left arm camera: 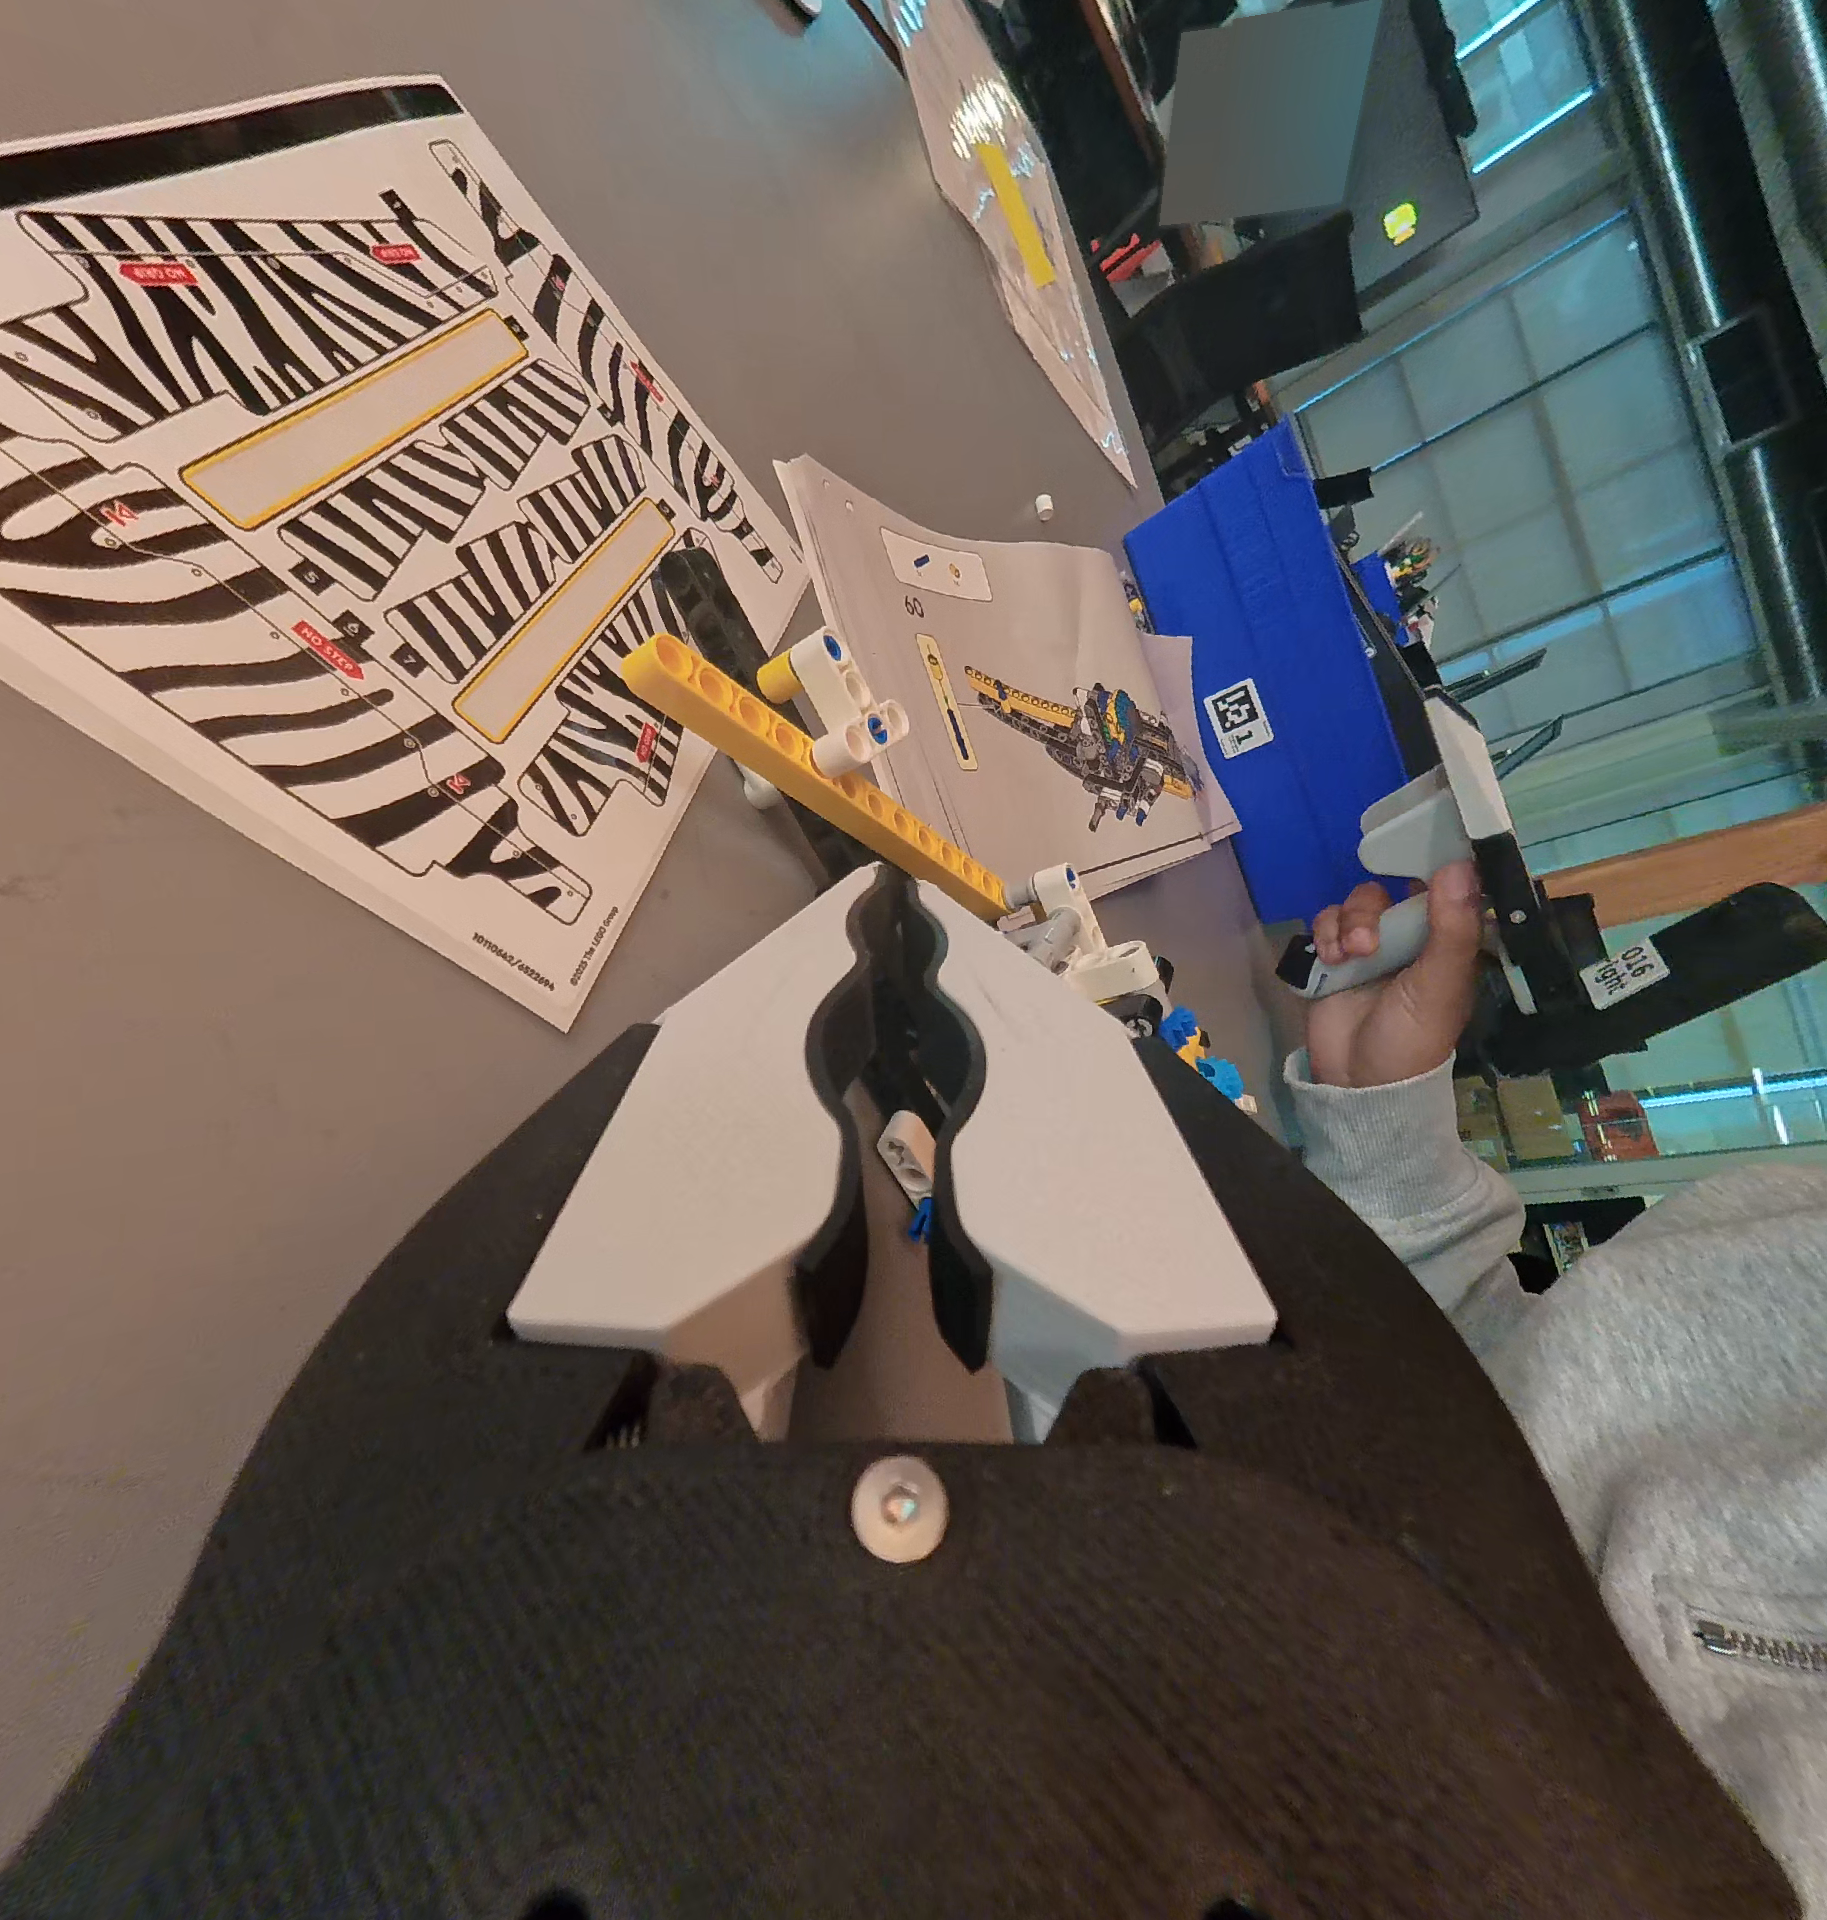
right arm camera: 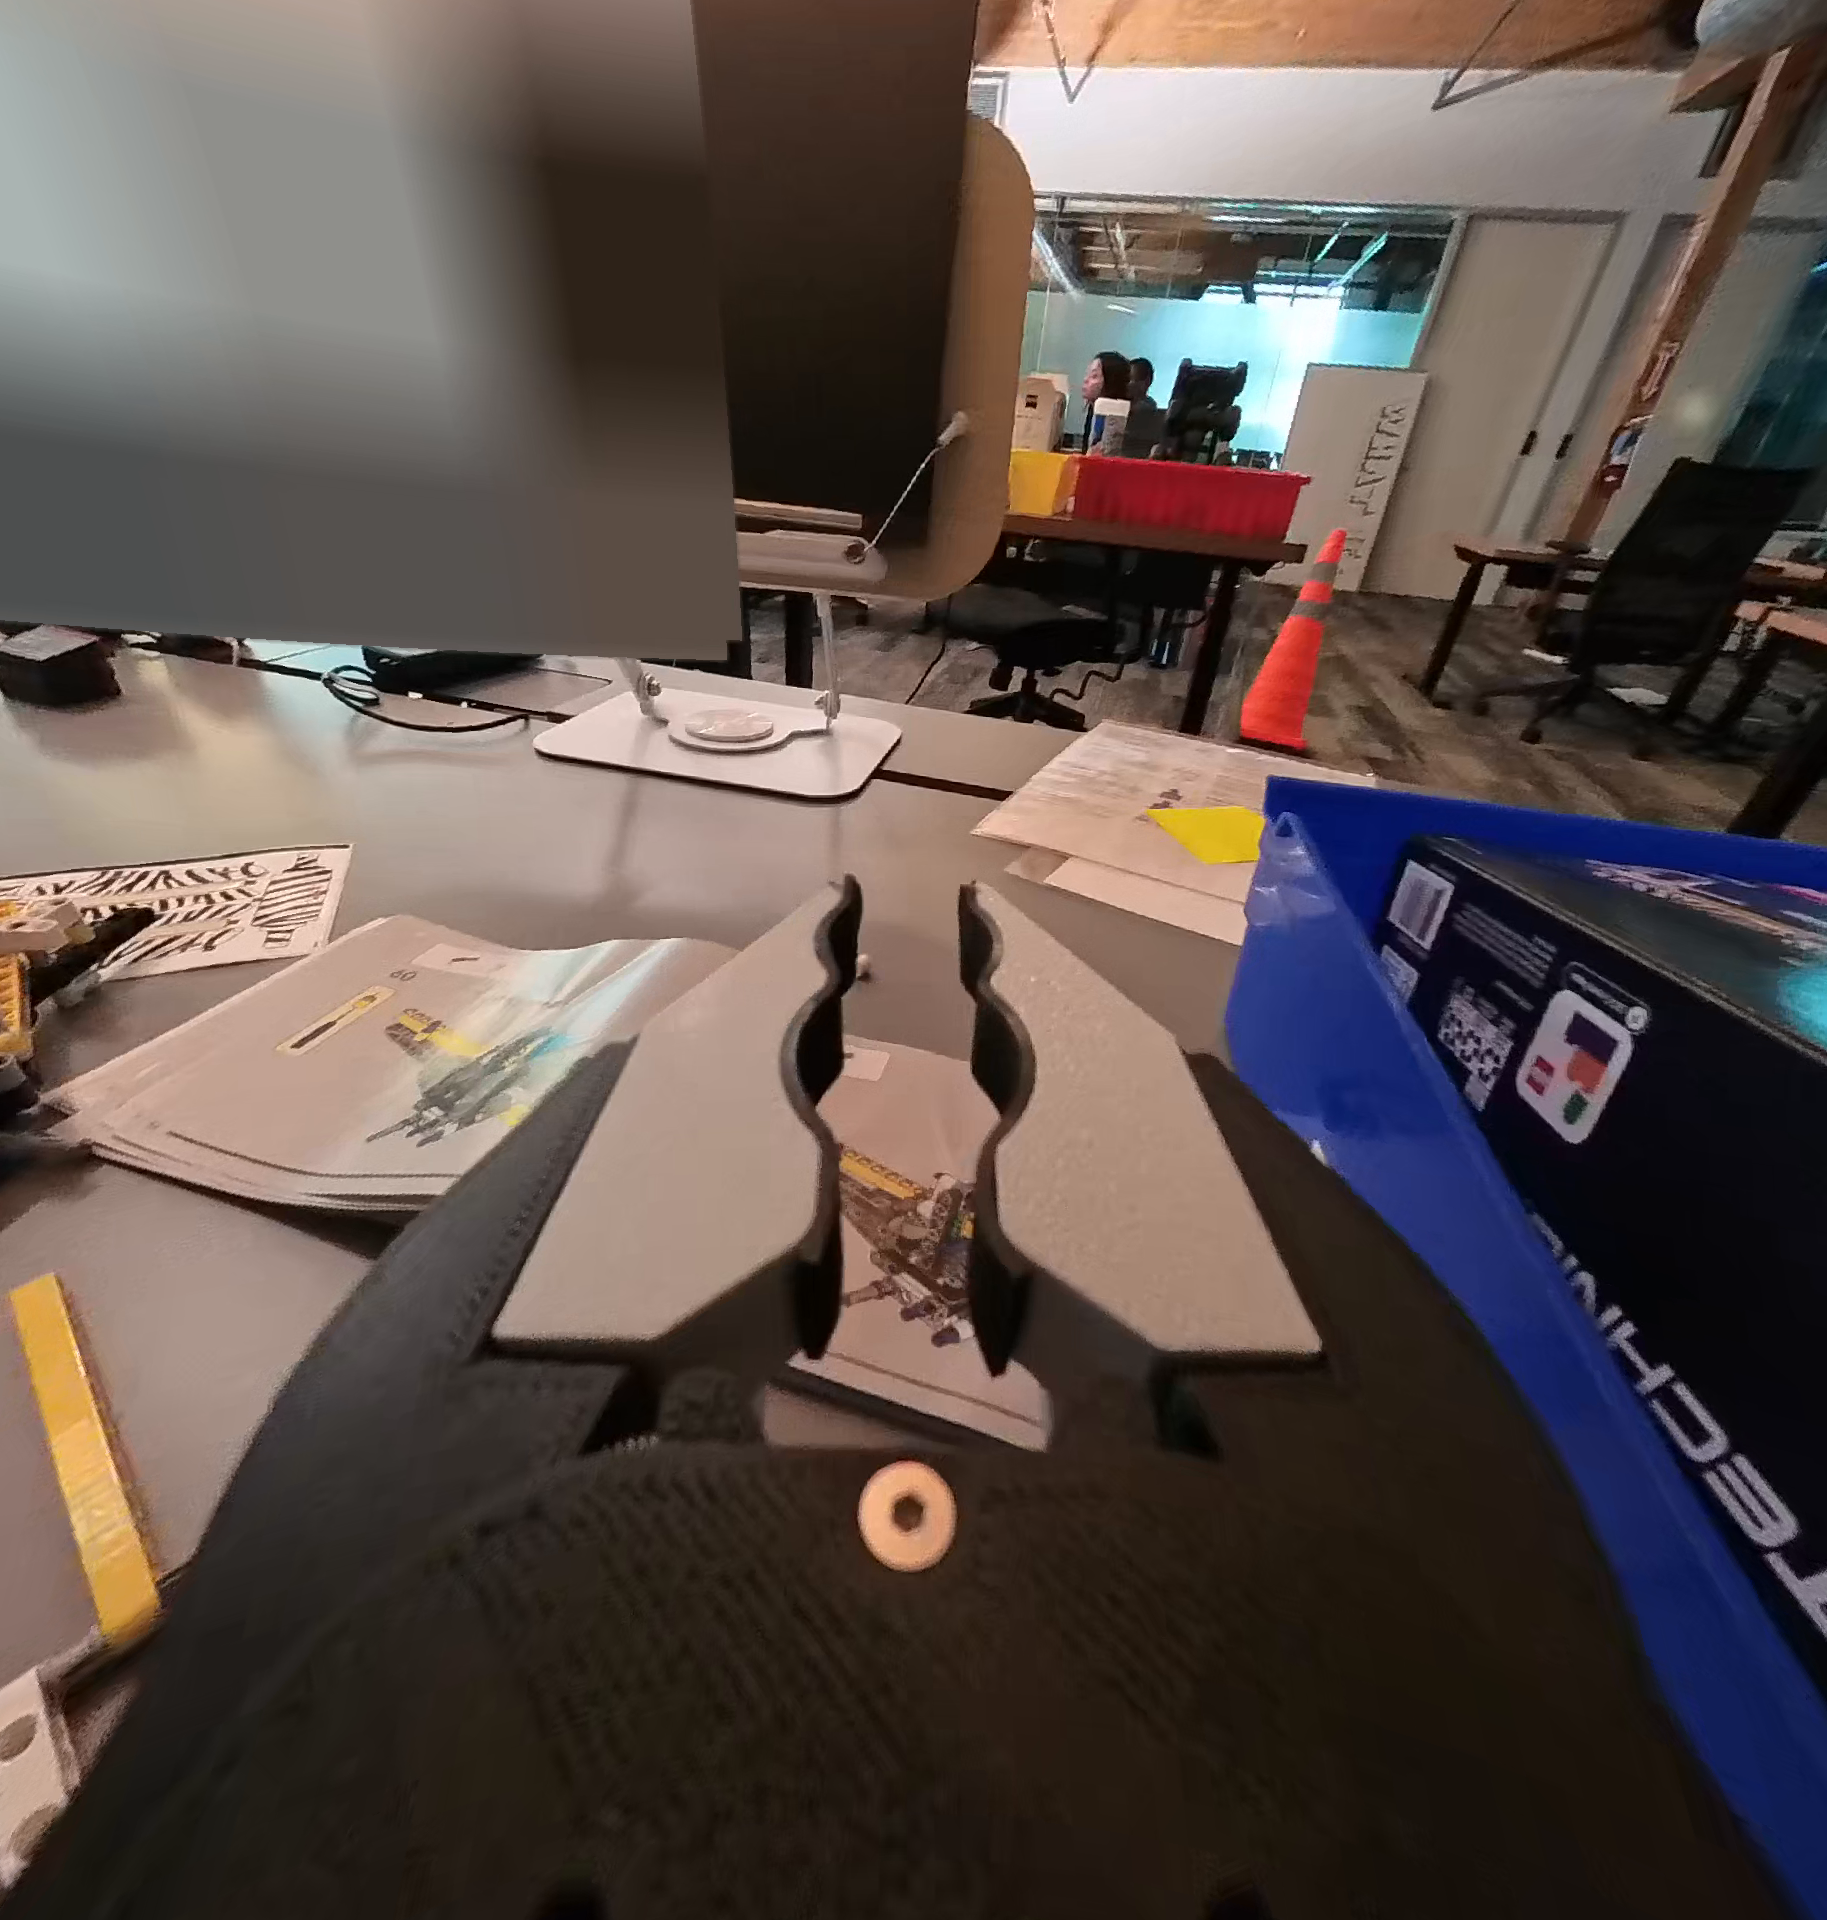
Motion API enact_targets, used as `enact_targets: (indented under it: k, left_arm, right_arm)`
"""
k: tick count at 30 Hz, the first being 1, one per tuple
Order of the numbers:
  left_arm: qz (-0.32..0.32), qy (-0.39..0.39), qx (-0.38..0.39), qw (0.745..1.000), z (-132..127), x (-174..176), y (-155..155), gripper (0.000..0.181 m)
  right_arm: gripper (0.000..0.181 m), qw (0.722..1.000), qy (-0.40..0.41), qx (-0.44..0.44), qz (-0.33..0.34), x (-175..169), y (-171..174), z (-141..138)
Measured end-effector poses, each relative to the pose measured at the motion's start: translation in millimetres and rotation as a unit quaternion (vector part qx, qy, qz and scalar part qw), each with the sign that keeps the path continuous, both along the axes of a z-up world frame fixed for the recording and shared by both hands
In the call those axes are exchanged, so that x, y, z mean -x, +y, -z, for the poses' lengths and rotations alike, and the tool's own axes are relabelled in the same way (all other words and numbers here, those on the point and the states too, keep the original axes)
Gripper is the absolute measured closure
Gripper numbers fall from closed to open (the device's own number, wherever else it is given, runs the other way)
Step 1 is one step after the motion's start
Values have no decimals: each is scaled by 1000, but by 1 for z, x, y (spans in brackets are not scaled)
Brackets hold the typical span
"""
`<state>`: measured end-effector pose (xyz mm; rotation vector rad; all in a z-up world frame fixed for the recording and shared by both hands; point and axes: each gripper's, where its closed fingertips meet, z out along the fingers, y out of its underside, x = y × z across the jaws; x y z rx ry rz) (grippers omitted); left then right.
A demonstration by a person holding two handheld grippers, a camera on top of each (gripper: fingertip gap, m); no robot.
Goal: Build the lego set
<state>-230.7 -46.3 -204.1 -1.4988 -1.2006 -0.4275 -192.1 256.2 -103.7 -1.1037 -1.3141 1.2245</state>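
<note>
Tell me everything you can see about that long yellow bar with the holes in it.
The yellow bar is a long, slim plastic beam with a row of round holes along its length. It is part of a half-built model, slanting above the grey table. A white connector with blue pins sits near its far end and another white connector joins its near end. A black beam runs beside it. The left claw is closed on the model's black part just below the bar.
</note>
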Motion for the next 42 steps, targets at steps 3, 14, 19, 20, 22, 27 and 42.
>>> enact_targets:
  k: [3,14,19,20,22,27,42]
  left_arm:
    - [0,-1,0,1000,0,0,0,181]
    - [0,-1,-1,1000,0,0,0,181]
    - [0,-1,0,1000,0,0,0,181]
    - [0,-1,0,1000,0,0,0,181]
    - [0,-1,0,1000,0,0,0,181]
    - [0,-2,-1,1000,0,0,0,181]
    - [2,-3,-1,1000,1,0,0,181]
  right_arm:
    - [165,1000,-5,-1,-1,1,-1,3]
    - [165,1000,-18,9,-6,3,-1,9]
    - [165,999,-27,13,-11,5,-3,13]
    - [165,999,-30,14,-13,5,-3,14]
    - [164,999,-35,17,-16,6,-4,17]
    - [164,999,-44,18,-21,8,-7,21]
    - [163,996,-72,42,-32,12,-9,33]
